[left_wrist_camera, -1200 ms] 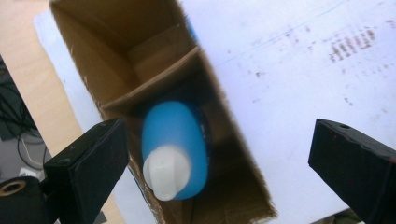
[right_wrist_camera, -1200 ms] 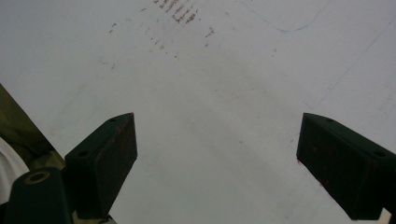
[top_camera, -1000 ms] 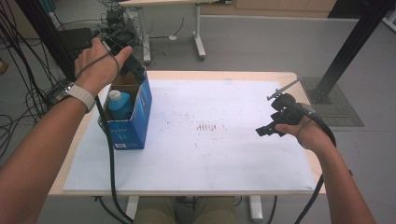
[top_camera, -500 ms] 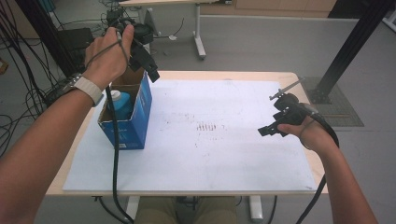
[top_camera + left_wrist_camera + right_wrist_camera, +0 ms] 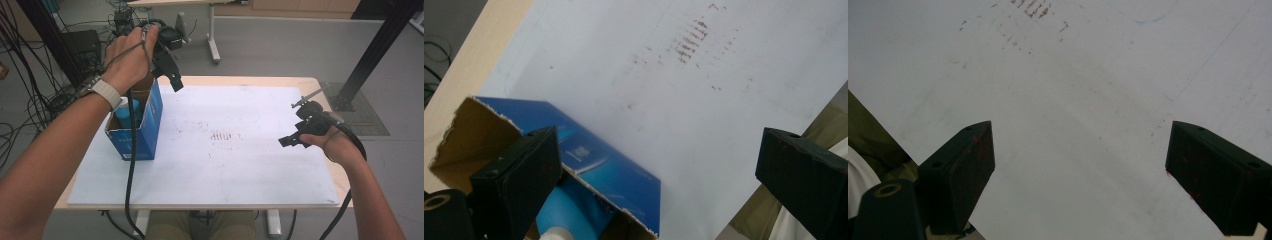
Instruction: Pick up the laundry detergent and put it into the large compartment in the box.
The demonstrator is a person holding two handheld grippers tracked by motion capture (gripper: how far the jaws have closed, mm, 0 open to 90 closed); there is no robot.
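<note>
Blue cardboard box (image 5: pixel 142 127) stands open-topped near the left edge of the bench (image 5: pixel 260 85), holding an upright blue bottle (image 5: pixel 128 111) with a pale cap. Left tongs (image 5: pixel 172 75) hover above the box's far rim, jaws spread wide and empty. White sheet (image 5: pixel 225 165) covers the bench, stained reddish at its centre. Right tongs (image 5: pixel 295 141) hover near the right edge, likewise spread and empty. The bottle is probably rigid, smooth and slippery; grasp it across the body below the cap. The torn box wall would likely buckle.
</note>
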